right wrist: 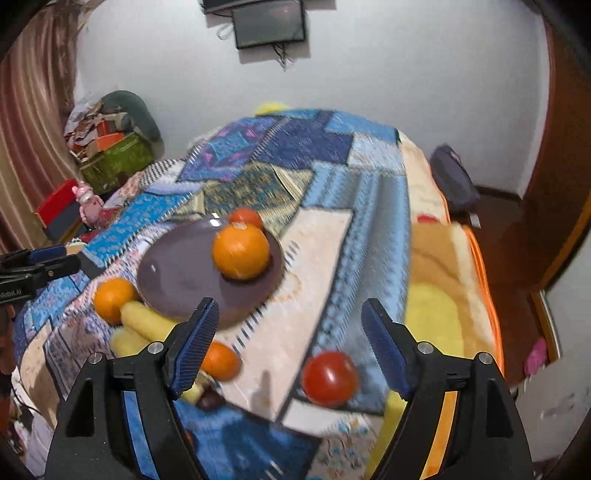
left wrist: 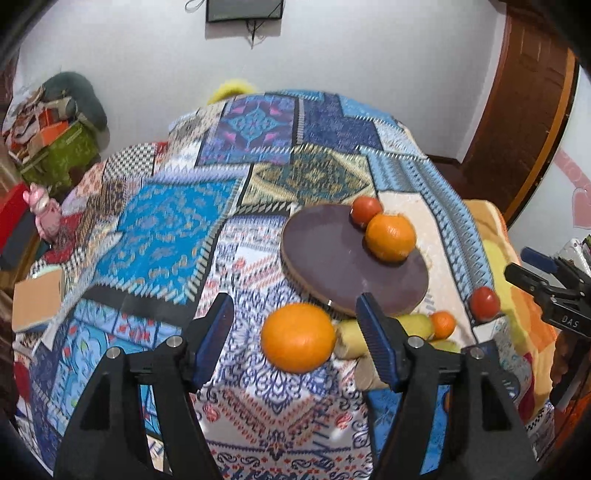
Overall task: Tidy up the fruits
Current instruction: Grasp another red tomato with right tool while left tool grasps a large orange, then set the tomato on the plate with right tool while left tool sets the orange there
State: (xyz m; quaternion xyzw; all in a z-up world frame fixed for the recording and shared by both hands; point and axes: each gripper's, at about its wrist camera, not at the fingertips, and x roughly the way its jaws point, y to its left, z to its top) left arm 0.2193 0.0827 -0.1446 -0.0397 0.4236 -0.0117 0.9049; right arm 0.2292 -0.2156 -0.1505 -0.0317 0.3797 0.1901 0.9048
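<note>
- The fruits lie on a bed under a patchwork quilt (left wrist: 177, 229), around and on a round purple plate (left wrist: 332, 251).
- On the plate: one orange (left wrist: 390, 238) with a tomato (left wrist: 365, 210) touching it on the far side, both near the plate's far right rim.
- Off the plate, near its front edge: a big orange (left wrist: 298, 336) on the quilt, just beside the left end of the bananas (left wrist: 417, 325).
- The bananas' long axis runs left to right in the left wrist view; in the right wrist view it slants from upper left to lower right, one end against the big orange, the other hidden behind a finger.
- A small orange (left wrist: 443, 324) sits at the bananas' right end; a second tomato (left wrist: 484, 302) lies apart, further right, near the quilt's edge.
- Left tongs (left wrist: 295, 332): open, nothing gripped; the big orange shows between the fingers but clear of the pads.
- Right tongs (right wrist: 288, 339): open and empty above the quilt; the second tomato shows low between the fingers, untouched.
- Writing: "DAS" in white on the right tongs' body as seen from the left wrist; "nRobot.AI", cut off at the frame edge, on the left tongs' body as seen from the right wrist.
- A dark screen (right wrist: 271, 24) hangs on the white wall behind the bed.
</note>
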